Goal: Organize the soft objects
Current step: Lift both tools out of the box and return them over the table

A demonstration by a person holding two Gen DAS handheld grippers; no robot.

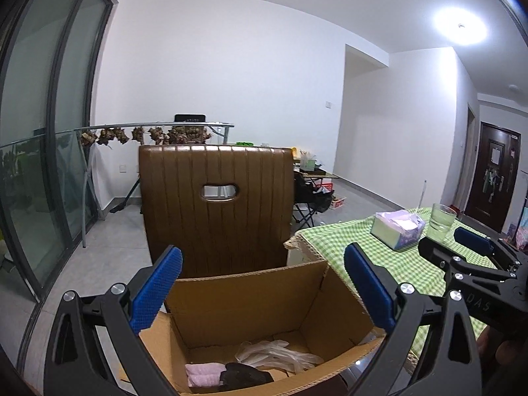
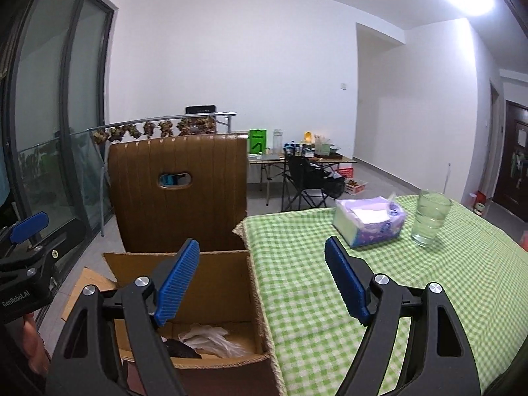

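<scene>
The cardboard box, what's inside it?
Inside the cardboard box lie a pink folded cloth, a dark soft thing and a crumpled clear plastic bag. The near wall and the gripper hide the rest of the bottom.

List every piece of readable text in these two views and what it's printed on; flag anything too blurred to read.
"GenRobot.AI": on the black body of the left tool, seen in the right wrist view.
"DAS": letters on the black body of the right tool, seen in the left wrist view; possibly part of a longer mark.
Tissue pack: print too blurred to read.
Green bag on the far table: markings too small to read.
Papers on the dark door: unreadable.
</scene>
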